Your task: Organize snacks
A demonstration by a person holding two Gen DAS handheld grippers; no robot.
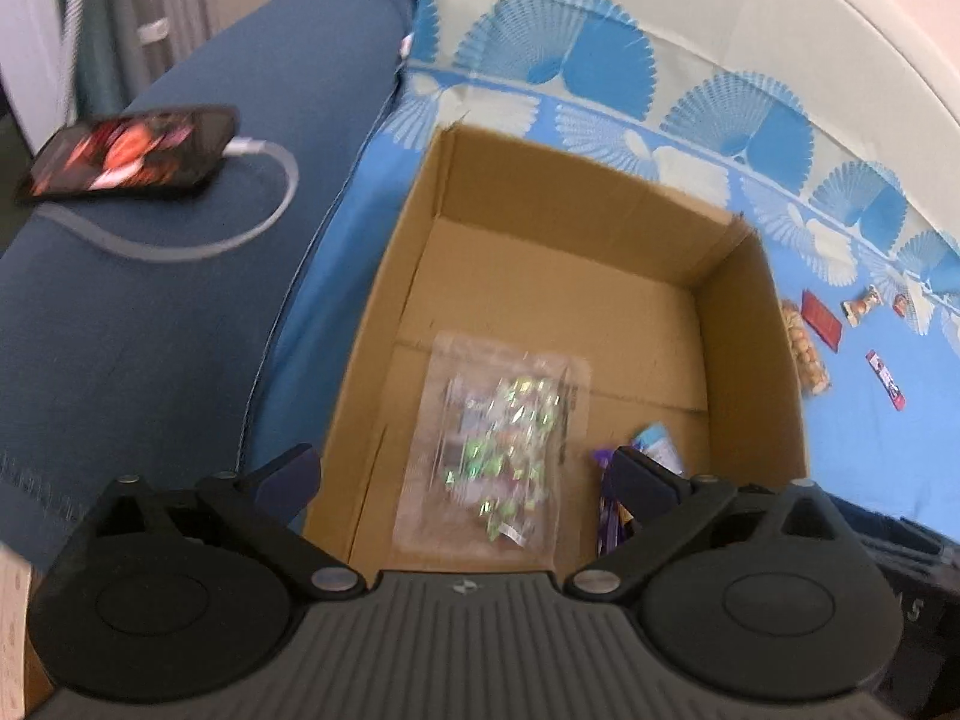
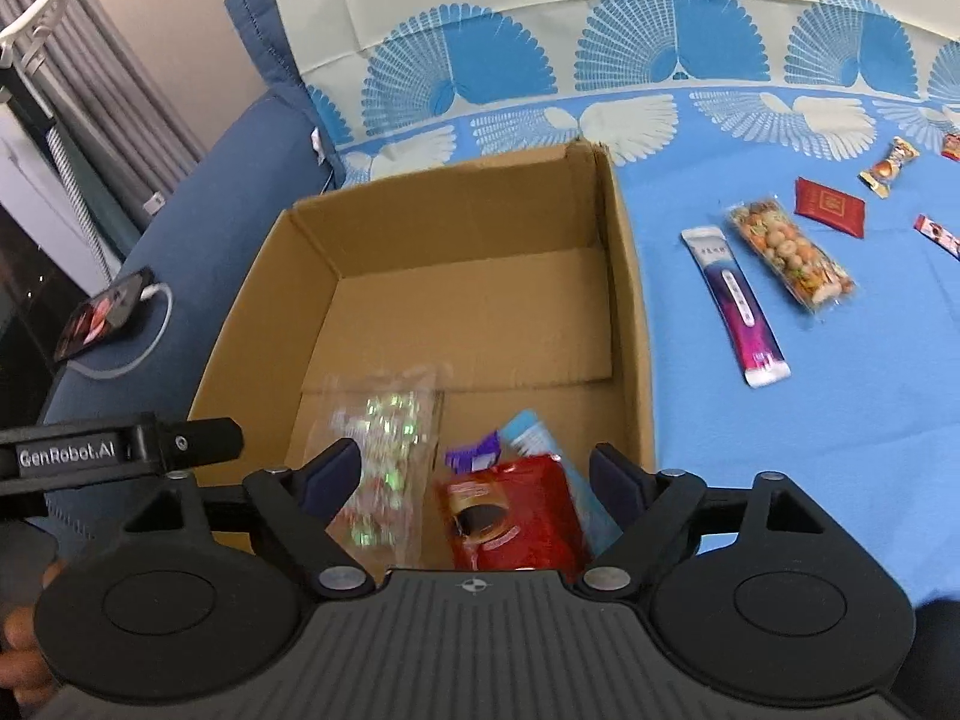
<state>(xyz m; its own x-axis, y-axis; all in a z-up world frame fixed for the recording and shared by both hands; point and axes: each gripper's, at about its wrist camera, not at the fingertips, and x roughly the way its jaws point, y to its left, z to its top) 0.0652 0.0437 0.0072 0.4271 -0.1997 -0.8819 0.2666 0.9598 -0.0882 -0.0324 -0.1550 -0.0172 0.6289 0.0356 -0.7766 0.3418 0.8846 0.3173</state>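
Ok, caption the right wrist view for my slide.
Open right gripper over the cardboard box, a red snack pack below; more snacks wait on the blue cloth.

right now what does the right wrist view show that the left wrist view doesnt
Only the right wrist view shows the red snack pack between the open right gripper fingers, and the purple-and-white stick packet on the blue sheet. Only the left wrist view shows the open left gripper. Both show the cardboard box, the clear candy bag, the phone and the peanut pack.
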